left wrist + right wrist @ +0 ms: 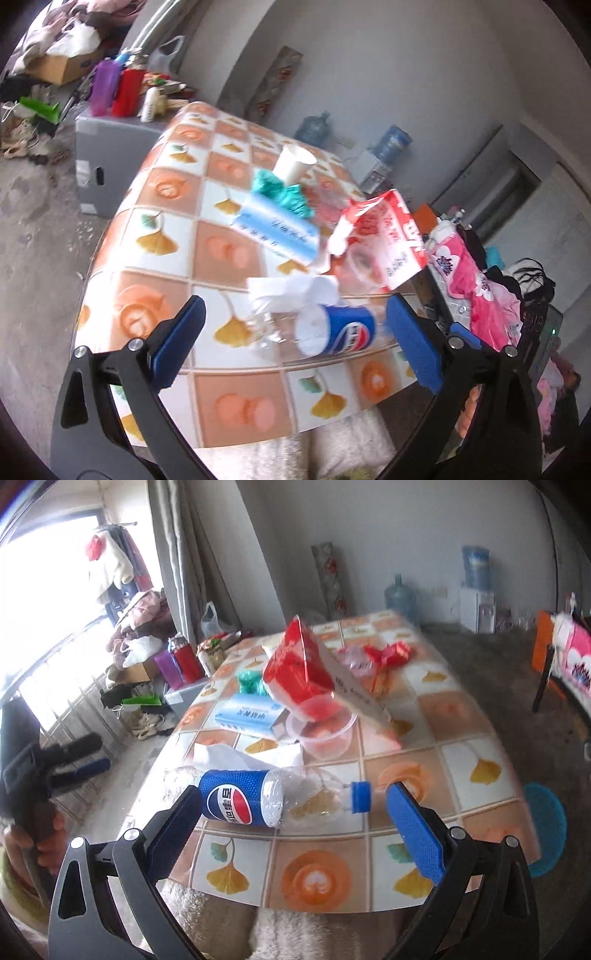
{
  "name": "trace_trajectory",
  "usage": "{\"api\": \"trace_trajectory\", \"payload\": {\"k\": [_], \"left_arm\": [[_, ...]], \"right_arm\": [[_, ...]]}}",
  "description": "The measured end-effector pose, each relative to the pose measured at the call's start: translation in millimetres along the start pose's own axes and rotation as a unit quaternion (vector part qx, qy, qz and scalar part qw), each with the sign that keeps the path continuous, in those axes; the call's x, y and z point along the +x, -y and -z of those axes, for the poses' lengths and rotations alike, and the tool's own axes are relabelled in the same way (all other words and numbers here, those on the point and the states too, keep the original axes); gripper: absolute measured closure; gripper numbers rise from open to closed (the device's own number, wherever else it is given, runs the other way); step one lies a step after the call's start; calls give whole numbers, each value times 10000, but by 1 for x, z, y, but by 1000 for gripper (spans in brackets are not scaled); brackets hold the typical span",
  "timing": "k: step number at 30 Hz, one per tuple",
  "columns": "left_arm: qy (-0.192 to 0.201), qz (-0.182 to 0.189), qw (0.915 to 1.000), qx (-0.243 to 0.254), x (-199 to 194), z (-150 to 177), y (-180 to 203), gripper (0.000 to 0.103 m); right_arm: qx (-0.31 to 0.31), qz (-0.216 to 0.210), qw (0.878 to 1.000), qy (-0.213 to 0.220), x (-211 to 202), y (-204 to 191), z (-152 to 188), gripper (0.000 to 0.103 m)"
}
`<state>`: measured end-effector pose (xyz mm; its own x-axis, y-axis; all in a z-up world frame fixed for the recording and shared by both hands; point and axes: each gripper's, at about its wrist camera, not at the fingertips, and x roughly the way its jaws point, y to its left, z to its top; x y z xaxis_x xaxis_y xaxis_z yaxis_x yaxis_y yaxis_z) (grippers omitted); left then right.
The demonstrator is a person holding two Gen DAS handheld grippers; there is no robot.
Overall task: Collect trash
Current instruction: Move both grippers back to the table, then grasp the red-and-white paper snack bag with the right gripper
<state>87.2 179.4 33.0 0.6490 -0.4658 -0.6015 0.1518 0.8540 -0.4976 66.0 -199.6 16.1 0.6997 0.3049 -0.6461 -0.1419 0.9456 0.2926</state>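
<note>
In the left wrist view, the left hand-held gripper [293, 343] stood wide open and empty at the bottom of the frame, above the near edge of the table [166, 236] with its orange-and-white tiled cloth. The right hand-held gripper [291, 819] was likewise spread wide, gripping nothing. Low in the middle of the right wrist view, a clear plastic bottle with a blue Pepsi label and blue cap [266, 799] lay on its side. Behind it, towards the centre, sat crumpled white tissue [236, 757], a light blue tissue pack [247, 712], a clear plastic cup [323, 733] and a red-and-white carton [306, 672].
</note>
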Motion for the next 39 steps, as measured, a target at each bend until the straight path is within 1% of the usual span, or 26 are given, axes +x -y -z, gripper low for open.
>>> {"api": "trace_trajectory", "payload": {"k": [2, 4, 6, 8, 13, 15, 16, 17, 20, 22, 24, 26, 30, 33, 34, 35, 36, 37, 38, 39], "left_arm": [[-44, 38, 10000, 19, 11, 3, -6, 9], [-104, 74, 9999, 45, 24, 3, -4, 9], [-174, 122, 9997, 133, 37, -1, 0, 9], [-210, 173, 9992, 276, 50, -6, 9, 9], [-198, 310, 9974, 616, 72, -22, 28, 9], [-176, 360, 9961, 788, 81, -29, 41, 10], [-169, 364, 9954, 864, 85, -33, 47, 13], [-189, 380, 9946, 948, 90, -36, 54, 20], [-280, 456, 9921, 1132, 105, -42, 71, 30], [-361, 421, 9907, 1240, 118, -45, 82, 37], [-390, 454, 9904, 1250, 128, -49, 88, 42], [-408, 515, 9903, 1227, 138, -56, 95, 50], [-368, 470, 9894, 1327, 152, -68, 105, 55], [-504, 287, 9882, 1414, 167, -73, 110, 60], [-537, 262, 9883, 1407, 171, -74, 110, 62], [-557, 268, 9884, 1389, 173, -75, 110, 63], [-563, 279, 9887, 1358, 175, -75, 110, 63], [-554, 296, 9891, 1333, 175, -77, 110, 64], [-536, 322, 9894, 1308, 174, -78, 110, 64], [-509, 361, 9898, 1284, 172, -78, 110, 64]], "right_arm": [[318, -73, 9993, -161, 11, 9, -1, 6], [629, -112, 9975, -314, 21, 17, -2, 6], [796, -73, 9961, -367, 30, 24, -5, 10], [818, 5, 9959, -377, 37, 30, -9, 12], [905, 182, 9955, -232, 42, 46, -27, 19], [774, 262, 9966, -118, 41, 47, -36, 21], [665, 282, 9974, -84, 42, 46, -41, 21], [518, 311, 9982, -37, 45, 43, -46, 22], [22, 367, 9993, 68, 53, 31, -59, 26], [-273, 424, 9987, 118, 60, 23, -67, 27], [-469, 410, 9979, 197, 64, 17, -74, 29], [-610, 420, 9970, 236, 69, 14, -82, 34], [-752, 395, 9961, 229, 78, 11, -94, 41], [-827, 407, 9956, 149, 87, 12, -102, 53], [-829, 419, 9956, 94, 91, 13, -104, 62], [-822, 392, 9958, 45, 95, 16, -106, 75], [-799, 363, 9961, 24, 98, 18, -108, 81], [-766, 400, 9962, 57, 98, 21, -110, 82], [-749, 436, 9961, 159, 97, 24, -113, 86], [-744, 490, 9956, 280, 94, 26, -116, 87]]}}
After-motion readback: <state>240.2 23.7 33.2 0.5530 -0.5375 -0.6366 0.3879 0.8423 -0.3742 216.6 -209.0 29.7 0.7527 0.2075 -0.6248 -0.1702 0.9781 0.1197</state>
